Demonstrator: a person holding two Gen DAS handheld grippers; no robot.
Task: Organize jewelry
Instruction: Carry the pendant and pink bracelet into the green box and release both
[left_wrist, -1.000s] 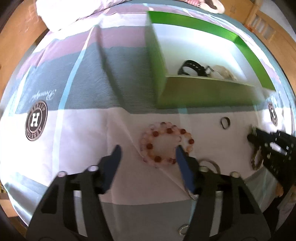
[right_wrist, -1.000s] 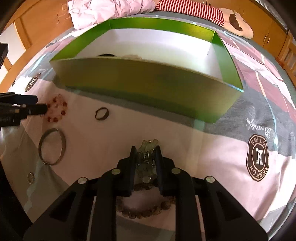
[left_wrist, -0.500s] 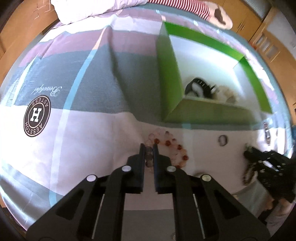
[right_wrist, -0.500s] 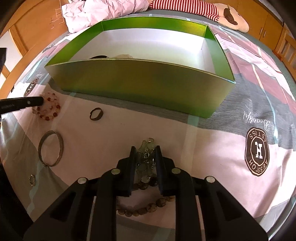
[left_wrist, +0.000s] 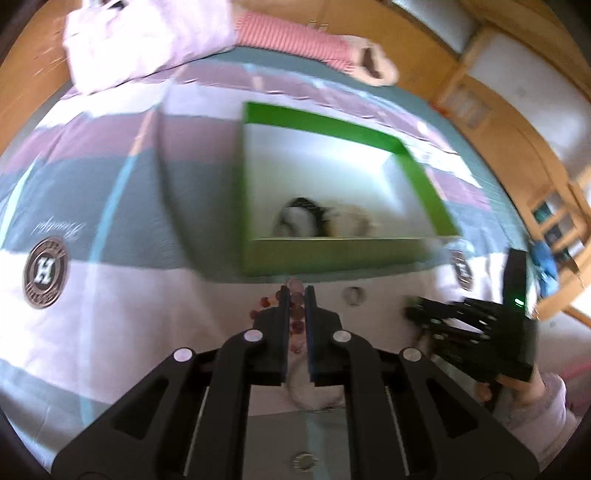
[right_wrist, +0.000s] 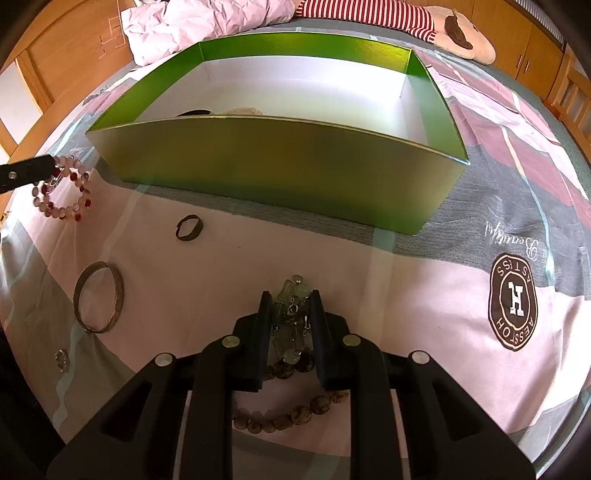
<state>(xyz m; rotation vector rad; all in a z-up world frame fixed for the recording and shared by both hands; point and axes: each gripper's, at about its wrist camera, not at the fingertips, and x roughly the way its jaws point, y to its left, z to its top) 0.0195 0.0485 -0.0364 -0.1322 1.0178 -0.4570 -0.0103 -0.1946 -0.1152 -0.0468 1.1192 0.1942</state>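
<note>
Left black two-finger gripper (left_wrist: 296, 295) pinched narrow on a bracelet of pale pink and dark red round beads (right_wrist: 62, 192), lifted off the bedspread and hanging just in front of the near left corner of the open green cardboard box with a white inside (right_wrist: 280, 162). Right black two-finger gripper (right_wrist: 290, 301) clamped on a cluster of pale green stones and small silver charms (right_wrist: 291, 314), joined to a string of brown round beads (right_wrist: 284, 417) trailing under the fingers onto the pink, grey and white patchwork bedspread (right_wrist: 424, 295). Lying loose on the bedspread: a small dark ring (right_wrist: 189, 228) near the box front, a thin bronze-coloured metal bangle (right_wrist: 98, 297) nearer the left edge, and a tiny silvery piece (right_wrist: 62, 359) below that. Inside the box, at its near left end, a dark looped item (left_wrist: 301, 218) and a pale beige lump (left_wrist: 351, 221), both blurred. Beyond the box, a crumpled pink quilt (right_wrist: 207, 26) and a red-and-white striped plush toy (right_wrist: 369, 14).
</note>
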